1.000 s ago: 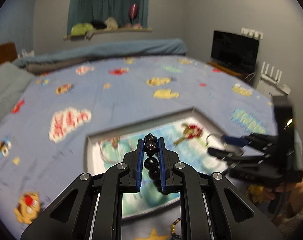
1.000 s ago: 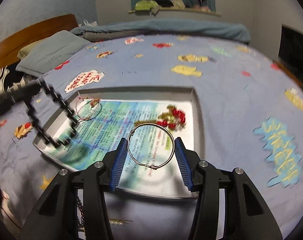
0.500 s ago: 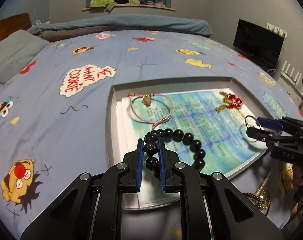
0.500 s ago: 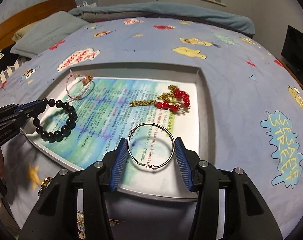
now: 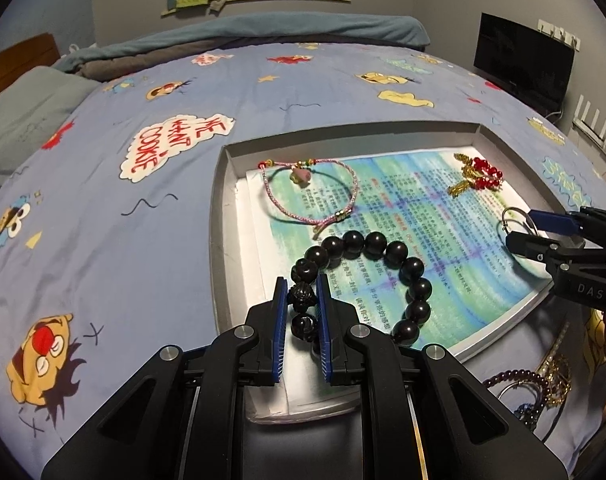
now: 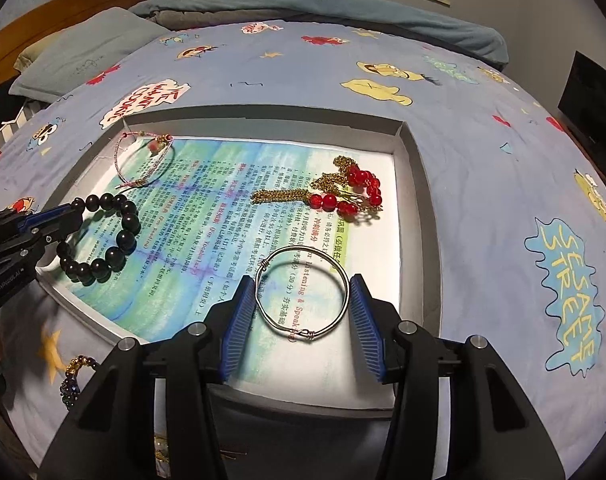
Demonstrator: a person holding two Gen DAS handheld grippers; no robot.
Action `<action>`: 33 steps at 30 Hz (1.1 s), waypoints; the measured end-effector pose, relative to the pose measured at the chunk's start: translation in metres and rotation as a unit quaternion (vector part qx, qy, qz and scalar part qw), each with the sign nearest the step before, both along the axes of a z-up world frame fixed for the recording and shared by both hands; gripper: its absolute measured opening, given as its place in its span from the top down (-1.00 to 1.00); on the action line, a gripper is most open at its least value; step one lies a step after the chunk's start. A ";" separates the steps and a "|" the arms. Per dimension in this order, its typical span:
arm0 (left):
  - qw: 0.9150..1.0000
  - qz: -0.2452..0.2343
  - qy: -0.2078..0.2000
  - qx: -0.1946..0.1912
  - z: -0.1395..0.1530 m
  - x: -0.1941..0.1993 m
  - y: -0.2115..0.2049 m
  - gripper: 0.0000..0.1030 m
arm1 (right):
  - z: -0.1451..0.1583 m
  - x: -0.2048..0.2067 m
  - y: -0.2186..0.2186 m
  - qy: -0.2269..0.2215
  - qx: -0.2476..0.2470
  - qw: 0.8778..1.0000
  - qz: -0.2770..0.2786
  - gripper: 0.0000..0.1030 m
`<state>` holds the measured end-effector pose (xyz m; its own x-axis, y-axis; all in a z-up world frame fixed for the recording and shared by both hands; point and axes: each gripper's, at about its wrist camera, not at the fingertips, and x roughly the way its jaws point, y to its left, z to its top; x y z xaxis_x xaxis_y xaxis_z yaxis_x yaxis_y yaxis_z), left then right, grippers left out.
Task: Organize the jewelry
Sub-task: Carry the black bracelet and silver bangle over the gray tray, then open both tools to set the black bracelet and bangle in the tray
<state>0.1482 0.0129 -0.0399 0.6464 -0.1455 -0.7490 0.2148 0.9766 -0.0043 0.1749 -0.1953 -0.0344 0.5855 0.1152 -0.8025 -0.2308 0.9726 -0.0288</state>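
A shallow grey tray (image 5: 219, 216) lined with printed paper lies on the bed. My left gripper (image 5: 301, 294) is shut on a black bead bracelet (image 5: 383, 248), whose loop rests on the paper at the tray's near left. My right gripper (image 6: 303, 292) is shut on a thin silver wire bangle (image 6: 299, 254), held just above the paper near the tray's front edge. In the tray lie a pink cord bracelet (image 5: 315, 192) and a red bead and gold chain piece (image 6: 343, 192). Each gripper shows in the other's view: the right (image 5: 519, 228), the left (image 6: 69, 220).
A tangle of loose jewelry (image 5: 535, 384) lies on the blue cartoon bedspread (image 5: 103, 200) in front of the tray; part of it shows in the right wrist view (image 6: 73, 380). A grey pillow (image 6: 83, 52) and folded blanket lie at the bed's far end. A black TV (image 5: 523, 64) stands right.
My left gripper has lowered the black bead bracelet from the air onto the tray's paper. My right gripper has come down closer to the paper with the bangle.
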 end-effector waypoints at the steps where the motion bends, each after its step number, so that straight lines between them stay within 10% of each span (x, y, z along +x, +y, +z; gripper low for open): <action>1: 1.000 -0.001 0.001 0.003 -0.001 0.001 -0.001 0.70 | 0.000 0.000 0.000 0.000 -0.001 1.000 0.000 0.05; 27: 1.000 0.003 0.008 -0.021 0.000 0.001 0.004 0.67 | 0.003 -0.003 -0.005 0.005 0.016 1.000 0.006 0.01; 33: 1.000 0.013 -0.010 -0.022 0.011 -0.004 0.006 0.16 | 0.005 -0.006 -0.007 0.003 0.034 0.999 0.008 -0.19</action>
<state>0.1441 0.0186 -0.0286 0.6652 -0.1608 -0.7292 0.1900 0.9808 -0.0430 0.1685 -0.2025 -0.0291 0.5791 0.1783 -0.7955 -0.2463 0.9684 0.0378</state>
